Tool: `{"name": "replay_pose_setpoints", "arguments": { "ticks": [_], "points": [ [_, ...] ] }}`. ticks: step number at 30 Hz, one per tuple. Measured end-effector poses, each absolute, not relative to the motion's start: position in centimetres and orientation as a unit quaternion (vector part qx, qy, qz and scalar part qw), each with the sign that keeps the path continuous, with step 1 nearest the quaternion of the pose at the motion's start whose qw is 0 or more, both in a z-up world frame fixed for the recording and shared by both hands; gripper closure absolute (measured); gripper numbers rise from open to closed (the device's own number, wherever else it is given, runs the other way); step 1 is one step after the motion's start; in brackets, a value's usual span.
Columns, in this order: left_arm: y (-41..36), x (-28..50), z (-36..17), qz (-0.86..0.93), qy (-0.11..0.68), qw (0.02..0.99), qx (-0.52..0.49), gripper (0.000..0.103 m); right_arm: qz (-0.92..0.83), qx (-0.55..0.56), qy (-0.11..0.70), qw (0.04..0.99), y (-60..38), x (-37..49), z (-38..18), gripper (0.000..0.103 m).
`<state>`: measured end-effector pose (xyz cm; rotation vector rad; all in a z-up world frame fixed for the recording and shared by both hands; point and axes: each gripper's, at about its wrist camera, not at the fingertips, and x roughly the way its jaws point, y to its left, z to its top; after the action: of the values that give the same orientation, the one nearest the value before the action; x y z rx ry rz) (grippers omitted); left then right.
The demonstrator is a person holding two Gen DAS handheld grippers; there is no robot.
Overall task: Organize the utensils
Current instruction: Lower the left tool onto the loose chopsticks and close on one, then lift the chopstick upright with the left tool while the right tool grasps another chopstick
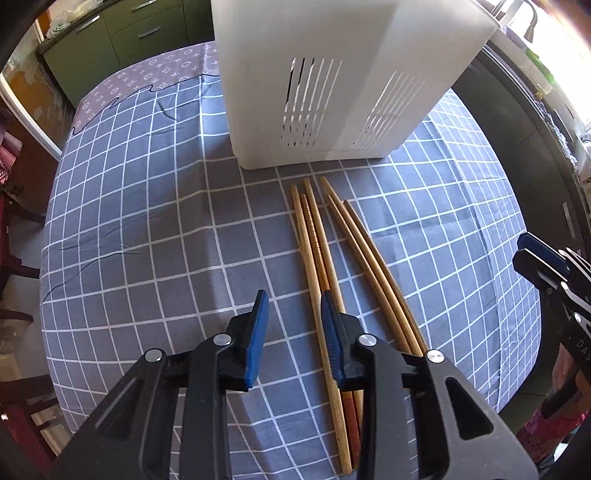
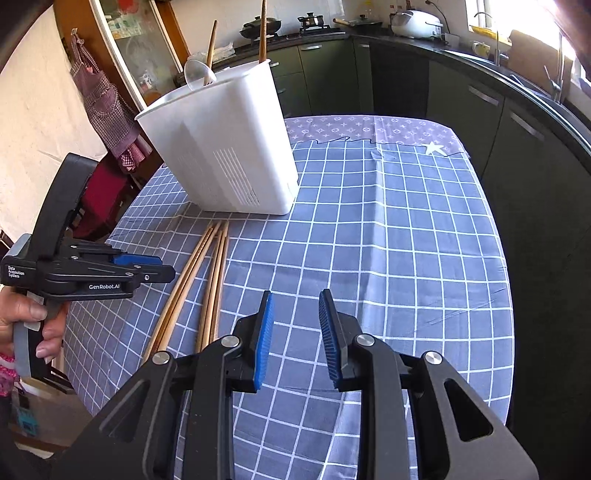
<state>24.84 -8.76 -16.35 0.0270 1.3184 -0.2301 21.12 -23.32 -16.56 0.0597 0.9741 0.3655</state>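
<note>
Left tool [image 1: 291, 314] angled steeply down beside chopsticks [image 1: 314, 240], jaws apart, empty. Right tool [image 2: 297, 314] tilted over desk [image 2: 406, 240], parted, empty.

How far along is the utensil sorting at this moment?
Partly done: the white holder already has a spoon and two chopsticks standing in it. Nothing is in hand: the left tool and right tool are both open and empty. Left: the chopsticks on the tablecloth.
</note>
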Motion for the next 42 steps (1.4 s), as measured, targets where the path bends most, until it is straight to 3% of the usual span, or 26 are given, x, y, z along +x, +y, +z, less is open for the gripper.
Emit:
{"name": "replay_pose_setpoints", "arguments": {
  "ticks": [11, 17, 28, 29, 42],
  "points": [
    [-11.0, 25.7, -17.7, -0.098, 0.623, 0.776, 0.028, 0.075, 0.186, 0.036, 0.464, 0.865, -23.2, 21.8, -16.0, 0.076],
    [-11.9, 25.9, -18.4, -0.086, 0.627, 0.774, 0.033, 0.086, 0.188, 0.041, 0.464, 0.865, -23.4, 21.8, -16.0, 0.076],
    [-13.6, 25.6, -18.9, -0.065, 0.621, 0.779, 0.048, 0.089, 0.191, 0.045, 0.465, 0.863, -23.4, 21.8, -16.0, 0.076],
    [-13.4, 25.7, -18.9, -0.065, 0.621, 0.780, 0.045, 0.094, 0.191, 0.045, 0.465, 0.863, -23.4, 21.8, -16.0, 0.076],
    [-11.0, 25.2, -15.2, -0.078, 0.577, 0.813, 0.018, 0.096, 0.188, 0.038, 0.469, 0.862, -23.2, 22.0, -16.1, 0.076]
  ]
}}
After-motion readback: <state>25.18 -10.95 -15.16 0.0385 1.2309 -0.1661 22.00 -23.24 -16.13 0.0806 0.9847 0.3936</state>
